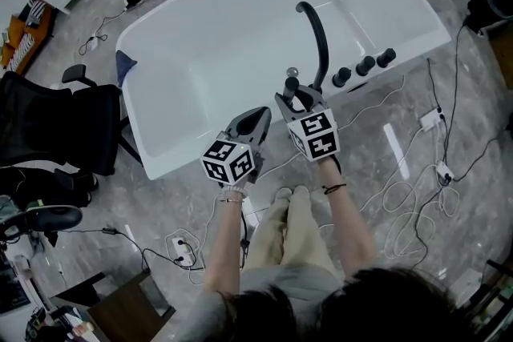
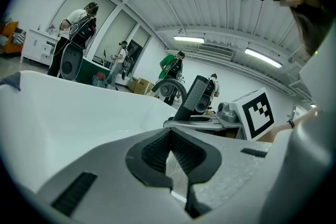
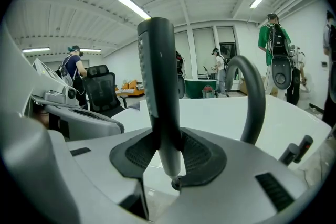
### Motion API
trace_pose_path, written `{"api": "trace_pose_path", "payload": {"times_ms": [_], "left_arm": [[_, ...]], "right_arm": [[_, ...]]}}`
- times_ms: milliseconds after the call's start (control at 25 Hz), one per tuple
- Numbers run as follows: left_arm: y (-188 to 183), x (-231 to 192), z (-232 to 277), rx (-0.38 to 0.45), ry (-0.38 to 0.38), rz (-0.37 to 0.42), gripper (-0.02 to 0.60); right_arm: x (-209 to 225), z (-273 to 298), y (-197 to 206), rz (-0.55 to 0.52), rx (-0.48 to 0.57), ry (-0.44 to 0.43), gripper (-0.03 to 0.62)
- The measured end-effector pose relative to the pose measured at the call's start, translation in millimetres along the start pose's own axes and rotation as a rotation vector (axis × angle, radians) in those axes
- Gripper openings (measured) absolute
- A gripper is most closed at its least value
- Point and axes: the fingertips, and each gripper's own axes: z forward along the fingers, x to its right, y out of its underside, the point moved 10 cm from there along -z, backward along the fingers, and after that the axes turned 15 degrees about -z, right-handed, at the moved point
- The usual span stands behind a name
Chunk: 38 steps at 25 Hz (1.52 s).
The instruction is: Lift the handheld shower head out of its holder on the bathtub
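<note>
White bathtub (image 1: 160, 92) rim is seen below; the shower head (image 3: 157, 86) is clamped upright in the right gripper (image 3: 169, 160), while the left gripper (image 2: 169, 160) is held closed and empty alongside.

- Head view: high above the person, looking steeply down on the whole bathtub (image 1: 200, 36).
- Left gripper view: close behind its fingers (image 2: 155, 152), level across the bathtub.
- Right gripper view: likewise; all 3 share the black spout (image 1: 318, 36).
</note>
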Motion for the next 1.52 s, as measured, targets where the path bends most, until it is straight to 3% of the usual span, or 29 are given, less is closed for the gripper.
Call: {"api": "trace_pose_path", "payload": {"times_ms": [800,1520], "left_arm": [[-63.4,97.8,-55.0,0.05,0.1,0.145,0.005],[-99.0,167.5,-90.4,0.094,0.2,0.273,0.005]], "right_arm": [[-8.2,-101.8,-107.8,-0.048,0.14,0.039,0.133],[-16.0,-168.9,-154.5,-0.07,0.214,0.064,0.133]]}}
